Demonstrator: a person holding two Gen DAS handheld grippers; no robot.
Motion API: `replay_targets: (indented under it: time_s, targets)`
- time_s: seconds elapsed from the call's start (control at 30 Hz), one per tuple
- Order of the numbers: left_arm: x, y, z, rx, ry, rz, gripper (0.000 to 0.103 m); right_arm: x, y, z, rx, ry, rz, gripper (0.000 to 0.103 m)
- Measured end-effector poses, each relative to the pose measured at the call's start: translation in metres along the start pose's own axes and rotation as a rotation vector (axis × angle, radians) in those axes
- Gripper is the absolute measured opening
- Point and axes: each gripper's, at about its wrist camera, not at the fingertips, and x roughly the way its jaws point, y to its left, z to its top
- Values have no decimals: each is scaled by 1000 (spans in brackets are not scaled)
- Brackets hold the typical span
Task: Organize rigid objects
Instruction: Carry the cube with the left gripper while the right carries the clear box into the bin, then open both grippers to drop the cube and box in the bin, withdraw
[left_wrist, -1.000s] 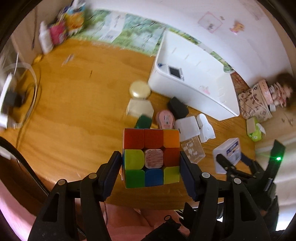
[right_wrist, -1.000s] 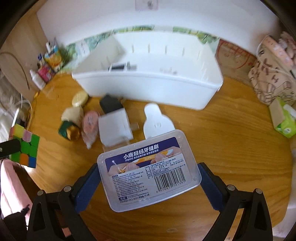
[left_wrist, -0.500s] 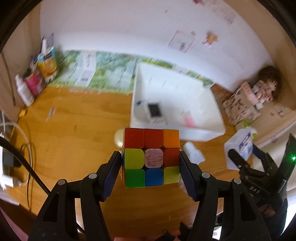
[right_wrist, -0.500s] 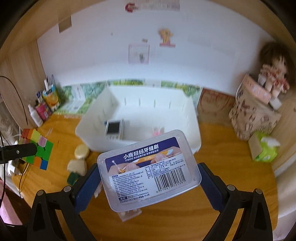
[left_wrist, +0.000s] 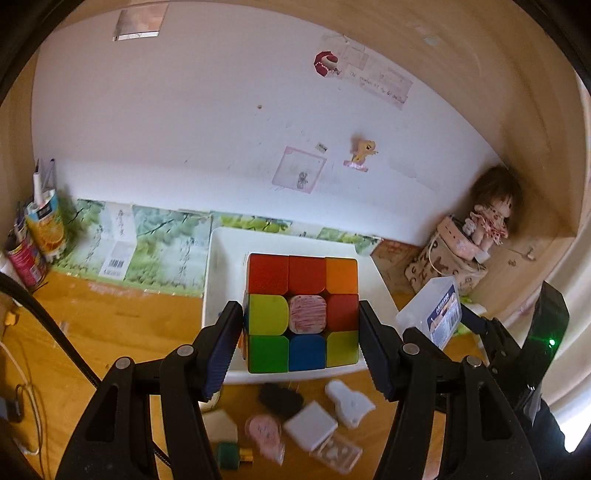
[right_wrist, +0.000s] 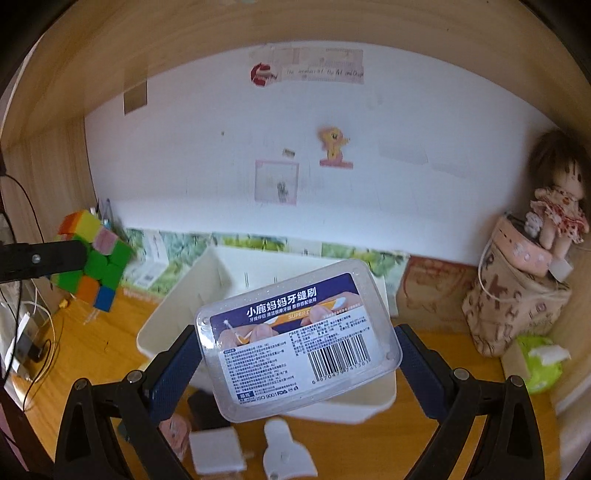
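Left wrist view, left to right: cups (left_wrist: 35, 236) at the wall; left gripper (left_wrist: 301, 349) clamped on the cube (left_wrist: 303, 314), held above the white bin (left_wrist: 218, 266); right gripper (left_wrist: 448, 334) at the right edge, carrying the box (left_wrist: 439, 310). Small items (left_wrist: 314, 428) lay on the desk (left_wrist: 92, 332) below.

Right wrist view: cube (right_wrist: 92, 258) at left; right gripper (right_wrist: 295, 354) closed on the box (right_wrist: 295, 339) before the bin (right_wrist: 166, 325); doll (right_wrist: 557, 195) at right.

Handling, judged: cube stiff, light, smooth-faced; best pinched on opposite flat sides. Box thin, slippery plastic, may flex; best held by its short ends.

Change: a second earlier both loads sat low over the desk; both had since risen toward the bin, grips unchanged.
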Motion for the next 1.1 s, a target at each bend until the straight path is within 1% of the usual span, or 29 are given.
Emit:
replay_targets:
  time_s: [0.13,0.2,0.23,0.3,0.37,0.53,0.67,0.93,1.1]
  targets:
    - [24,-6,4,15,-13,14,65,18,-11,-1,6,-26,22,101]
    - [33,-10,6,33,-20,16,60,29,-16,-3,13,-26,31,101]
    - [39,-11,7,42,-19,11,60,33,-18,-4,18,-25,37,101]
    - [50,-13,8,51,-22,-6,48,43,-22,-8,31,-21,51,101]
    - [60,-14,10,51,-32,-7,48,53,-26,-10,42,-9,59,101]
    - [82,-11,14,29,-13,-5,48,77,-30,-16,57,42,85,101]
    - [89,-7,13,17,-3,10,48,86,-32,-20,68,74,101,101]
    - [85,-5,13,11,-11,37,48,88,-36,-20,99,107,100,101]
    - [75,-7,14,18,-22,45,52,83,-39,-18,127,115,85,101]
